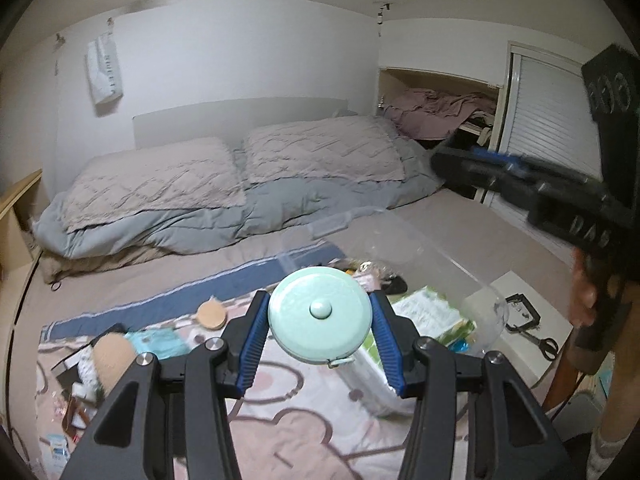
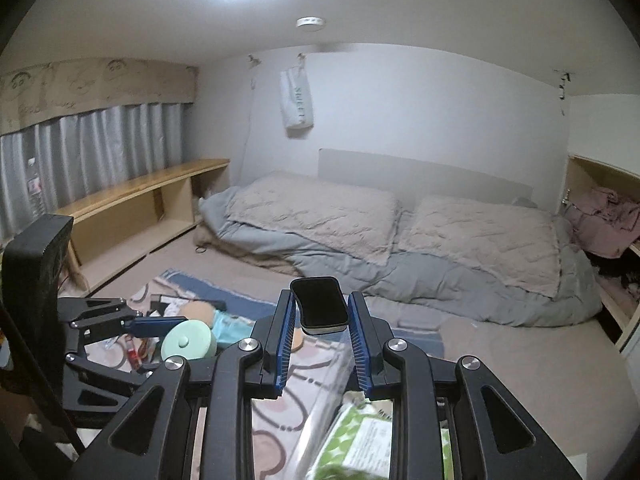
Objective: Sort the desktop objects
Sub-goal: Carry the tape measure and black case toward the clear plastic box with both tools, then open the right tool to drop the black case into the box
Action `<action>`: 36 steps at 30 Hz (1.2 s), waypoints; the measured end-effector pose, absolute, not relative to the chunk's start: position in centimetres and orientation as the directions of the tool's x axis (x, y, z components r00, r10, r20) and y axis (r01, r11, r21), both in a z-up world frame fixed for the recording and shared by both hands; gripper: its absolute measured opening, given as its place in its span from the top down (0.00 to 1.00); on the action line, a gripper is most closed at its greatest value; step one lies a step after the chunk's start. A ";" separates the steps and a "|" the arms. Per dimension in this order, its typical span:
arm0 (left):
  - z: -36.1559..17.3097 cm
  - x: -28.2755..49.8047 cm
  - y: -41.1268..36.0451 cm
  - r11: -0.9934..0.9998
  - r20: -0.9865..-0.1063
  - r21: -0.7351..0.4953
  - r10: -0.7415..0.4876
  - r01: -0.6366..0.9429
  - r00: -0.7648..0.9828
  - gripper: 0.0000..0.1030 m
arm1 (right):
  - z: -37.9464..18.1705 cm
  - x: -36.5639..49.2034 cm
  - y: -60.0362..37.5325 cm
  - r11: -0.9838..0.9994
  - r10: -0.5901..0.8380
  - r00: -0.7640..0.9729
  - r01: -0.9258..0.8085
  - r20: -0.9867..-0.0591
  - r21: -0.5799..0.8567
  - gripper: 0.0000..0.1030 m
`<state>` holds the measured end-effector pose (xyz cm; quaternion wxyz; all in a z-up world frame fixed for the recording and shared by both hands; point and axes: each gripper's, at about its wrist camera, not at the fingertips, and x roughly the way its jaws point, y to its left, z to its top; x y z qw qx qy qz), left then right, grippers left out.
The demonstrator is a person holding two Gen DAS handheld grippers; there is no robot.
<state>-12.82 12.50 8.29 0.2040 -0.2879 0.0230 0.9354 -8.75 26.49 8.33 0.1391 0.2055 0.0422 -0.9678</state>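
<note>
My left gripper (image 1: 320, 312) is shut on a round mint-green tape measure (image 1: 319, 314), lifted above the patterned mat (image 1: 304, 412); the right wrist view shows the same tape measure (image 2: 189, 340) low on the left. Over a clear plastic bin (image 1: 452, 280) my right gripper (image 2: 322, 306) is shut on a small black rounded device with a white base (image 2: 322, 306). In the left wrist view the right gripper's black body (image 1: 520, 188) crosses the upper right. A green-and-white packet (image 2: 360, 440) lies in the bin below.
Small clutter lies on the mat: a round cork coaster (image 1: 211, 313), a beige roll (image 1: 114, 360), teal packaging (image 1: 158, 340). A bed with grey duvet and pillows (image 1: 240, 184) lies beyond. Scissors (image 1: 540, 344) rest on a white surface at right. A wooden shelf (image 2: 132, 200) lines the left wall.
</note>
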 end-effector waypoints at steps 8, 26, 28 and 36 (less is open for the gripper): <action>6.9 -15.6 14.6 -0.895 -0.545 -0.117 0.420 -0.430 -0.726 0.52 | 2.4 -14.6 30.6 -0.976 -0.201 -0.821 0.215 -0.534 0.037 0.73; 3.2 -19.2 16.0 -0.868 -0.591 -0.144 0.461 -0.476 -0.662 0.52 | -7.4 -26.9 36.1 -0.985 -0.112 -0.668 -0.023 -0.736 0.170 0.73; 2.8 -19.5 16.0 -0.863 -0.593 -0.151 0.469 -0.481 -0.655 0.52 | -7.8 -28.0 36.1 -0.984 -0.110 -0.662 -0.033 -0.741 0.176 0.73; 1.2 -21.0 15.7 -0.868 -0.617 -0.172 0.464 -0.467 -0.636 0.52 | -8.0 -29.9 37.4 -0.969 -0.107 -0.692 -0.087 -0.714 0.229 0.20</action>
